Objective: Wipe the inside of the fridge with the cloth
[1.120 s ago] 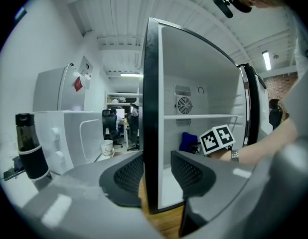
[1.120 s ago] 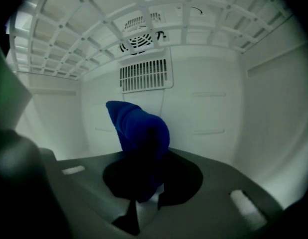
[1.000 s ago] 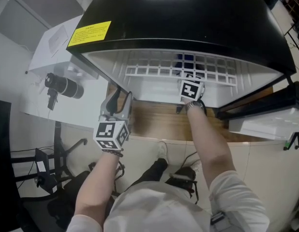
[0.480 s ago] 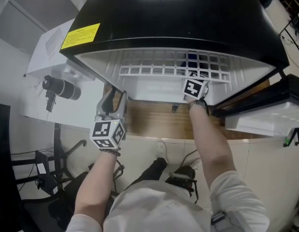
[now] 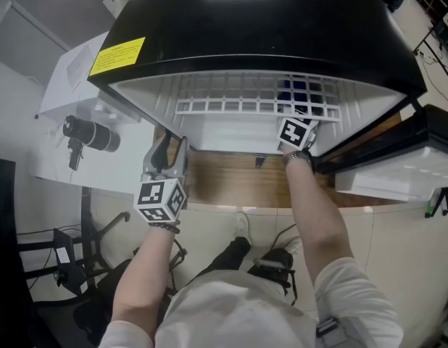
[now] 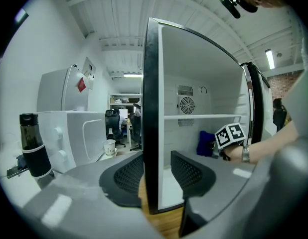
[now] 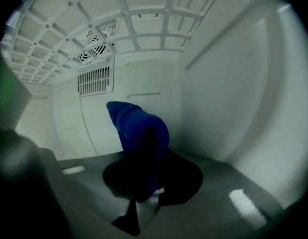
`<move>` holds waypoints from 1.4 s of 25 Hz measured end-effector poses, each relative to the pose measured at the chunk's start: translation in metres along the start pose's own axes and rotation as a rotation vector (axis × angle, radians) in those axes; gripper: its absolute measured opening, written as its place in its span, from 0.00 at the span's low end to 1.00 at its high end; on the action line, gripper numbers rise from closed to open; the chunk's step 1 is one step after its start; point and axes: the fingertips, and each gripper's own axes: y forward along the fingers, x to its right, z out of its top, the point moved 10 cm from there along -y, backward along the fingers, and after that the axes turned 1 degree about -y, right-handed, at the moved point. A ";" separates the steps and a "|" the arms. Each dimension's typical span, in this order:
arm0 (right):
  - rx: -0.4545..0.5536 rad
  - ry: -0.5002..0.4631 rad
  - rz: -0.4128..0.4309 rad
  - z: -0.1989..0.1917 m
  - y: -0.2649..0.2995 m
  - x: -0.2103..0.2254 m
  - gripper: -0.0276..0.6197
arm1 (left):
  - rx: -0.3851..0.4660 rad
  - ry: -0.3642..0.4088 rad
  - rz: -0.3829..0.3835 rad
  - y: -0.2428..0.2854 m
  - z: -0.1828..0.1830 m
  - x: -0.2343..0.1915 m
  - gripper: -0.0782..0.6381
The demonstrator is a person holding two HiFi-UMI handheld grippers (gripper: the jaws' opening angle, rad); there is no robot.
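Right gripper (image 5: 296, 131) pushed deeper toward 1 o'clock, jaws pinching blue cloth (image 7: 138, 133) inside fridge (image 5: 267, 27); left gripper (image 5: 168, 153) spread astride wall edge (image 6: 150, 108) at 9 o'clock; thin pinch, wiping drag could pull cloth free.

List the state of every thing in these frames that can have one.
fridge: interior exposed.
door: open.
cloth: bunched, inside the fridge, pinched in the right gripper's jaws.
right gripper: shut on the cloth.
left gripper: jaws astride the fridge's side wall edge; whether they clamp it is unclear.
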 end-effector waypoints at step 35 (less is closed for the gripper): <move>-0.046 -0.020 0.526 -0.020 -0.049 -0.202 0.13 | -0.019 0.032 -0.083 -0.003 -0.008 0.005 0.32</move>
